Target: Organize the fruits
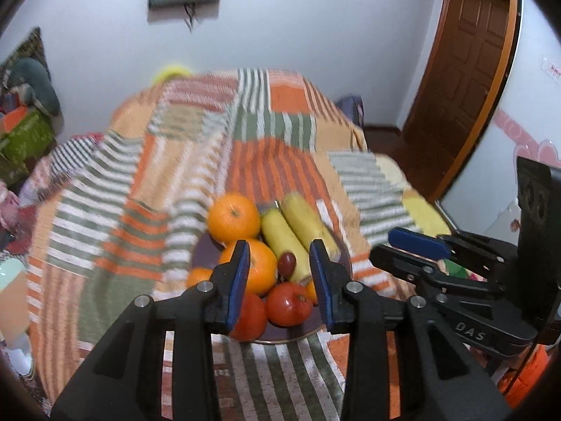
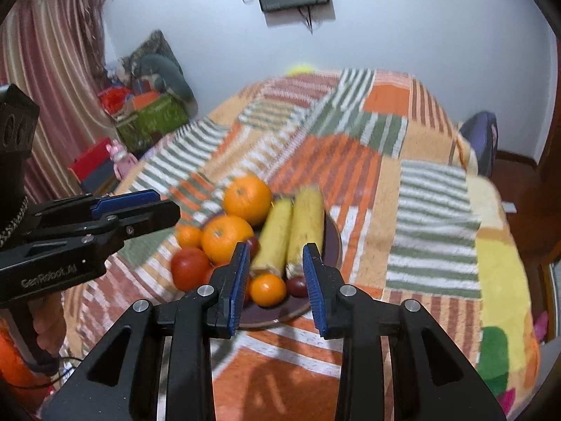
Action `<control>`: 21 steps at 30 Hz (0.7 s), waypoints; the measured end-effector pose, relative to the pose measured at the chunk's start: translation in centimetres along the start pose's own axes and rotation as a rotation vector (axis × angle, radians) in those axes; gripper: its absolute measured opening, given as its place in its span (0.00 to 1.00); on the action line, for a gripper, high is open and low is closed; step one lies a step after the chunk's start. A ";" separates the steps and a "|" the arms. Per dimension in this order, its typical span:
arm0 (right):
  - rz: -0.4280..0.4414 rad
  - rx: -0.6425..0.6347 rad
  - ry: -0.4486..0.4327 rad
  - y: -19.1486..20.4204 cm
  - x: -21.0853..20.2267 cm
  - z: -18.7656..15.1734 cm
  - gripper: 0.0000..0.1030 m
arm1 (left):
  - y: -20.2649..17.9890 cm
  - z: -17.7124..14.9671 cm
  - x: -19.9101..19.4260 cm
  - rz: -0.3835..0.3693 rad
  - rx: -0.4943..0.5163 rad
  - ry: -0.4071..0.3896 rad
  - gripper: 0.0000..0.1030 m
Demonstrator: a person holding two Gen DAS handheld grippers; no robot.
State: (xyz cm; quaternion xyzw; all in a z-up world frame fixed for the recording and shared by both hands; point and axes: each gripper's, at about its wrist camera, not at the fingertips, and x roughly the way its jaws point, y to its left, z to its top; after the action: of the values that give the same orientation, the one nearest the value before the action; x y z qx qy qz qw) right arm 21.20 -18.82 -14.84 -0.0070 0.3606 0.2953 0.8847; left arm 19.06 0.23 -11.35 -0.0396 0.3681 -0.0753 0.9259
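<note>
All the fruit is sitting heaped on the dark plate [image 1: 298,336], which is resting on a surface [image 1: 140,182] covered with a striped blanket. The left gripper [image 1: 279,249] is hovering over the near side of the plate, its fingers standing apart with nothing between them. The right gripper [image 2: 277,249] is doing likewise, open and empty.

The pile is looking risky: the round oranges [image 1: 233,217] are leaning against the two bananas [image 1: 294,224], so pulling one piece out is likely to send its neighbours rolling off the plate and across the soft blanket. Both grippers are crowding the same side of the plate, so they may knock each other. A hard squeeze is also likely to bruise the red fruit [image 1: 289,303].

The right wrist view is showing a small orange fruit [image 2: 268,289] and a dark red one [image 2: 296,286] at the plate's near rim, where the left view is mostly hiding them behind its own fingers. The left view alone is showing the brown door [image 1: 463,70] beyond the plate.
</note>
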 end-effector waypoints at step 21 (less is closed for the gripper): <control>-0.039 -0.088 -0.420 6.4 -14.5 1.6 0.30 | -3.0 -0.6 -17.5 0.073 0.041 -0.454 0.45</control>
State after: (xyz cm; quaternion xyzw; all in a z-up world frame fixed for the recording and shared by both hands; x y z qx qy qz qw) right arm 10.66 -20.65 -3.04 0.0091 0.1550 0.2885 0.9448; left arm 5.79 0.21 0.40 -0.0232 0.1499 -0.0385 0.9877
